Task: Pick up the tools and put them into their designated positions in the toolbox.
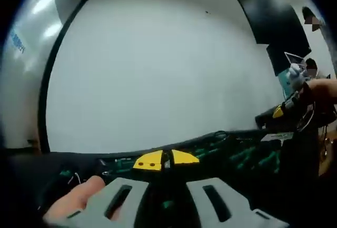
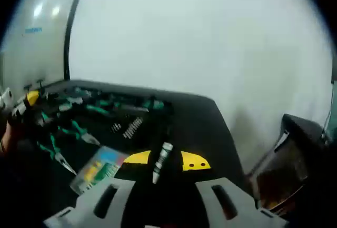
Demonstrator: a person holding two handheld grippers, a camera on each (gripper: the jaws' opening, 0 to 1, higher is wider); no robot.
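A plain white wall (image 2: pixel 210 38) backs a black bench (image 2: pixel 195 122). In the right gripper view, the right gripper (image 2: pixel 163 178) has its jaws clenched on a slim silver tool bit (image 2: pixel 160 162), which stands up between the yellow jaw tips. Beyond the bit, toward the wall, an open toolbox (image 2: pixel 100 115) lies on the bench with green-handled tools in its slots; green-handled pliers (image 2: pixel 55 154) and a coloured card (image 2: pixel 100 170) lie nearer than the toolbox, left of the bit. In the left gripper view, the left gripper (image 1: pixel 166 160) hangs over the dark toolbox (image 1: pixel 237 151), its yellow tips close together with nothing clear between them; whether they grip anything I cannot tell. A hand (image 1: pixel 76 199) shows beside its left jaw.
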